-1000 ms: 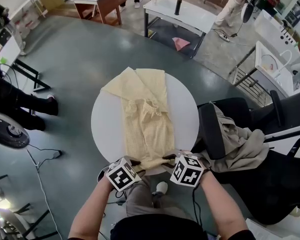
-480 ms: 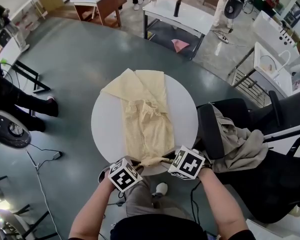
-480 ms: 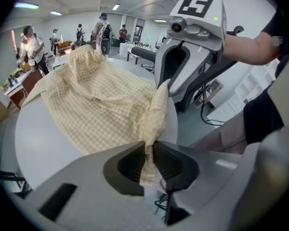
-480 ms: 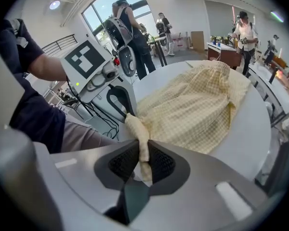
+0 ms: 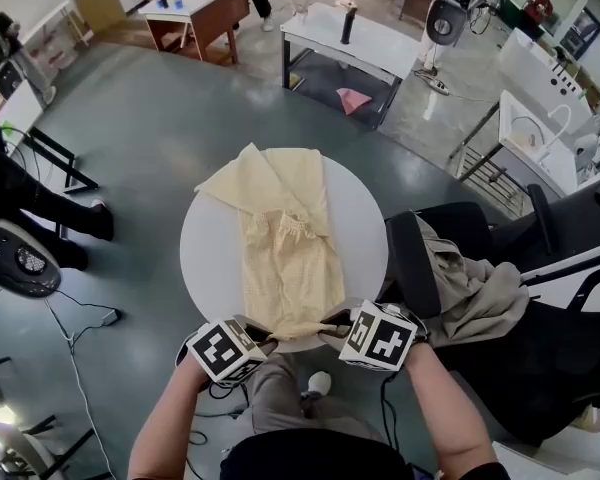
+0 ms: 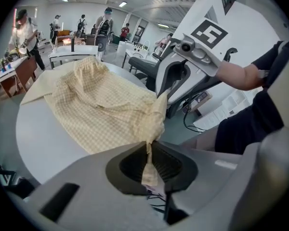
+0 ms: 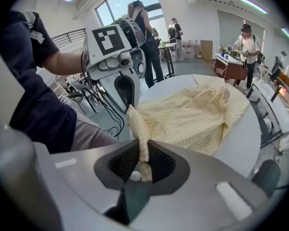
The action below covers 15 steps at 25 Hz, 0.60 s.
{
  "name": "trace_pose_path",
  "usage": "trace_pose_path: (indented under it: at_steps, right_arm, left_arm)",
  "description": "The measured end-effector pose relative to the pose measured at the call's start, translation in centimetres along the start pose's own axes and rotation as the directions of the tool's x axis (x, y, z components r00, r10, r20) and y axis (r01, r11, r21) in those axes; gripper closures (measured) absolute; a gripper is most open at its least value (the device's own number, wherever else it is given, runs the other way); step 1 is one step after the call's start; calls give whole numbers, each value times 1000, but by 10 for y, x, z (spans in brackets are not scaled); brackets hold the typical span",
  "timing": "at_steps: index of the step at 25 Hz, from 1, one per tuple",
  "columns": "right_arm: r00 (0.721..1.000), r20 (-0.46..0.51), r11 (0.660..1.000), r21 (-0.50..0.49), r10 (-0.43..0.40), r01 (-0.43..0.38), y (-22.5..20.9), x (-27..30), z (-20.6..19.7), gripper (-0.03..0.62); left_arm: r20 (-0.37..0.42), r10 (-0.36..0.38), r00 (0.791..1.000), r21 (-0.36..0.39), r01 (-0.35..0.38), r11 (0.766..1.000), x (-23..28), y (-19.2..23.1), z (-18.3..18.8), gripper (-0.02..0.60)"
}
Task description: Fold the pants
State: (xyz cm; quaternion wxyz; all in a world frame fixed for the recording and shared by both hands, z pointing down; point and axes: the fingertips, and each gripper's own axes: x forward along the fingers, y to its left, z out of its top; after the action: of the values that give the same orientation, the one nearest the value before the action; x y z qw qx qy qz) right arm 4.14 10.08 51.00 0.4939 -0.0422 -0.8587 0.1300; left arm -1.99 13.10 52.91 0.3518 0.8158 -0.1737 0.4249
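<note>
Two grips going on: the left gripper (image 5: 268,340) and right gripper (image 5: 332,330) each pinch a near corner of the yellow pants (image 5: 285,258), jaws having just been closing on the fabric. Everything else stretches ahead of both, flat across the round table (image 5: 365,223).

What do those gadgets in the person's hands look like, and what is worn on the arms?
The left gripper and right gripper are alike: a smooth grey body, black ribbed pads and a white cube with black square markers on top. The person wears dark short sleeves.
</note>
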Motion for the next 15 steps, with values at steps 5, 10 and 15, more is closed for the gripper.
trace_pose_path:
  at_steps: [5, 10, 15]
  right_arm:
    - [998, -47, 998, -49, 45, -47, 30, -21, -5, 542]
    - [994, -71, 993, -78, 86, -92, 61, -36, -13, 543]
    - [995, -41, 993, -70, 93, -96, 73, -54, -8, 543]
  left_arm:
    - [-32, -57, 998, 35, 58, 998, -13, -38, -1, 552]
    - [-58, -95, 994, 69, 99, 993, -22, -73, -6, 554]
    - [-26, -107, 994, 77, 109, 991, -38, -90, 3, 554]
